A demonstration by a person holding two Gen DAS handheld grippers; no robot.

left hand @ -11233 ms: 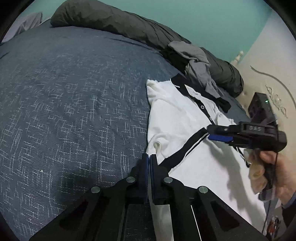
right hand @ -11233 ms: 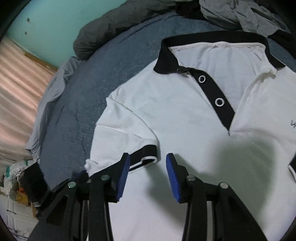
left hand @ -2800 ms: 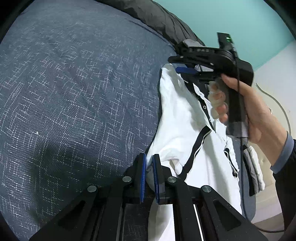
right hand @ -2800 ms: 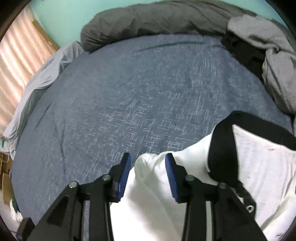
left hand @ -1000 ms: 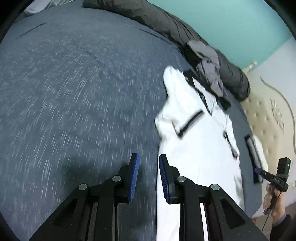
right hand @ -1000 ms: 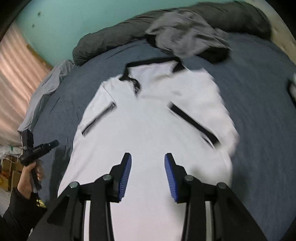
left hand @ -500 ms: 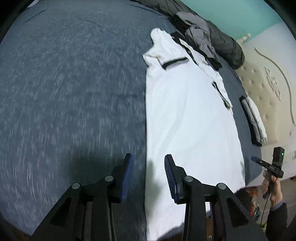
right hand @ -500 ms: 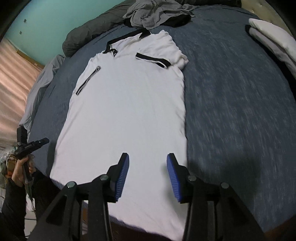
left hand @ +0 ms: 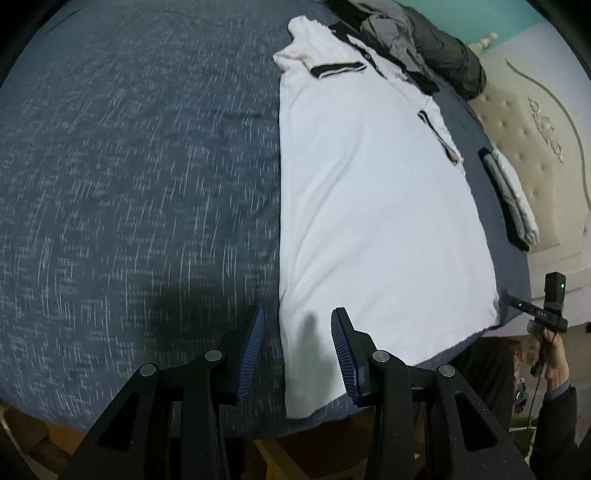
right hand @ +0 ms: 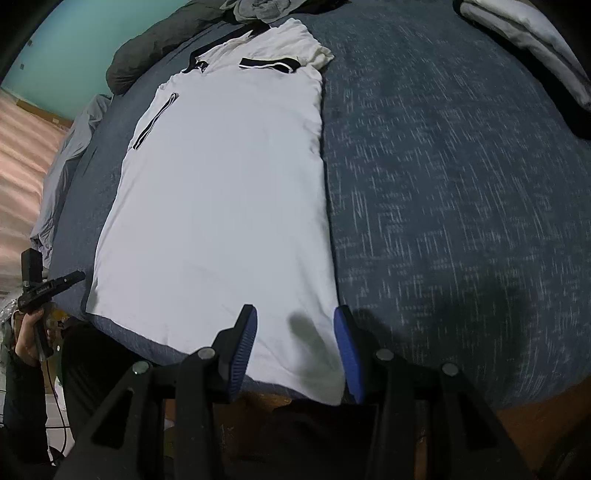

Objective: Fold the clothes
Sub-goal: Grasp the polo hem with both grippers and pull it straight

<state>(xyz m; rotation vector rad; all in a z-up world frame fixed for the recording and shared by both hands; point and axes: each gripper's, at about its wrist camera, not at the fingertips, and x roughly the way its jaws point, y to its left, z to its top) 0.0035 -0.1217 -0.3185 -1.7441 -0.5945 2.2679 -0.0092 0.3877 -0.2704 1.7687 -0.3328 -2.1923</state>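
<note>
A white polo shirt [left hand: 373, 206] w/ black trim is laid flat, lengthwise, on the dark blue bedspread [left hand: 129, 166]; collar at the far end, hem at the near edge of the bed. Both sleeves are folded in over the body, black cuffs seen on top. The L gripper [left hand: 297, 347] is held above the shirt's near left hem corner, blue pads apart, nothing clamped; its jaws have just been opening wider, the shirt edge seen below the gap, not gripped. The R gripper [right hand: 293, 347] is held above the near right hem corner, pads likewise apart & empty, jaws just opened a little further. Each gripper's shadow is cast on the cloth. A folded grey/white garment [left hand: 511, 195] is seen well apart on the right. A grey clothes pile [right hand: 266, 9] & dark duvet roll [right hand: 155, 40] are seen at the far end, just beyond the collar.
</note>
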